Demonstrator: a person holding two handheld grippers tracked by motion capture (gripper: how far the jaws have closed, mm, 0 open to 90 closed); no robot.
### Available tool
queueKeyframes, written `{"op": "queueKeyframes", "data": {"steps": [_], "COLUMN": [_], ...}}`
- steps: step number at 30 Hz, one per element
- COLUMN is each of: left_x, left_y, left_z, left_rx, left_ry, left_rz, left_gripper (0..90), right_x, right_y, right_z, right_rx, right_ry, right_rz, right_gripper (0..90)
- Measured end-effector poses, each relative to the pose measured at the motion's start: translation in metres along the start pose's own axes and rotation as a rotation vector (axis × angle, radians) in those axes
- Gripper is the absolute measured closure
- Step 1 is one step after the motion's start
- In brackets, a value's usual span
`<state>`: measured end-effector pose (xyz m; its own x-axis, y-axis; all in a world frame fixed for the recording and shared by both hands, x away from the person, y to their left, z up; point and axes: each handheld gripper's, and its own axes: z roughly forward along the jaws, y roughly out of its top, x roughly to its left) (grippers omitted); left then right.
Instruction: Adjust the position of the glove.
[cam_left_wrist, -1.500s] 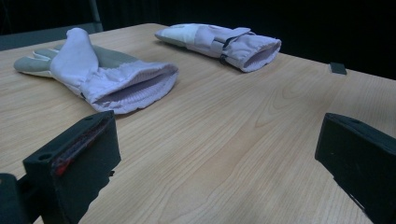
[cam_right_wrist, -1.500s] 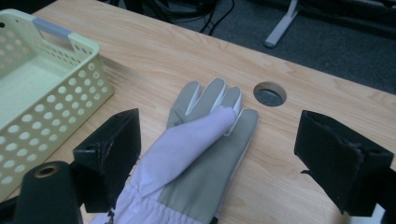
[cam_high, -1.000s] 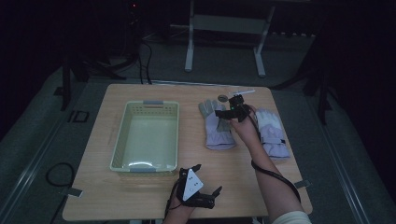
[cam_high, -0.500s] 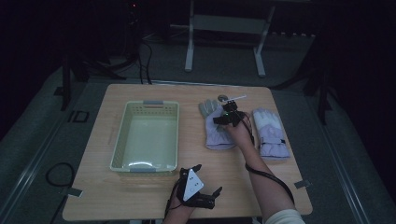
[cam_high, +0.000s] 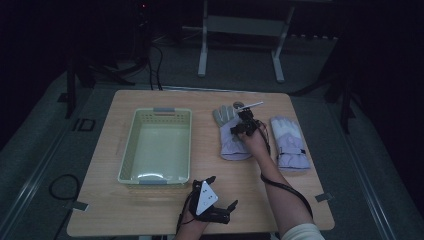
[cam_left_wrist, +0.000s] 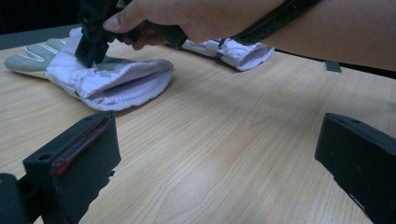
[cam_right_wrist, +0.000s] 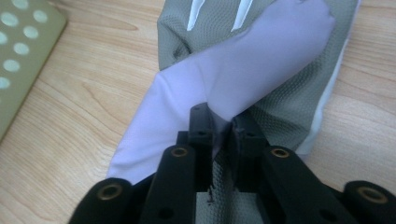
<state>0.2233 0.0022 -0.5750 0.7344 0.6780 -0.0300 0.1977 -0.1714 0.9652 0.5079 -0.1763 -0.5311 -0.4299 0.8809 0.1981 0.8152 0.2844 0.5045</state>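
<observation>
Here my right gripper (cam_high: 243, 126) pinches a fold of the near glove (cam_high: 231, 135), its jaws closed tight on the lilac fabric mid-table, just right of the basket (cam_high: 155, 145). The second glove (cam_high: 291, 142) lies apart toward the table's right edge. My left gripper (cam_high: 212, 206) rests by the near edge, jaws spread wide, bare wood between it and the gloves.

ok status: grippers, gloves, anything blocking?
Right gripper shut on near glove. Left gripper open, idle at table edge. Second glove flat, untouched. Basket empty, path clear.
</observation>
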Motion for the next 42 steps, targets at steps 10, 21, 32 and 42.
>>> {"op": "queueKeyframes", "data": {"steps": [10,21,32,42], "left_x": [0.0,0.0,-0.001,-0.001], "left_y": [0.0,0.0,0.0,0.0], "left_z": [0.0,0.0,0.0,0.0], "left_rx": [0.002,0.002,-0.005,-0.002], "left_ry": [0.0,0.009,0.011,0.003], "left_rz": [-0.001,-0.006,0.004,0.013], "left_gripper": [0.2,0.2,0.2,0.2], "right_x": [0.006,0.019,0.04,0.036], "right_y": [-0.003,-0.021,-0.062,-0.097], "right_z": [-0.044,-0.11,-0.155,-0.128], "right_rx": [-0.047,-0.165,-0.23,-0.17], "right_ry": [0.001,0.079,0.076,0.067], "right_rz": [-0.032,-0.068,-0.11,-0.088], "right_gripper": [85.1,85.0,84.9,84.8]}}
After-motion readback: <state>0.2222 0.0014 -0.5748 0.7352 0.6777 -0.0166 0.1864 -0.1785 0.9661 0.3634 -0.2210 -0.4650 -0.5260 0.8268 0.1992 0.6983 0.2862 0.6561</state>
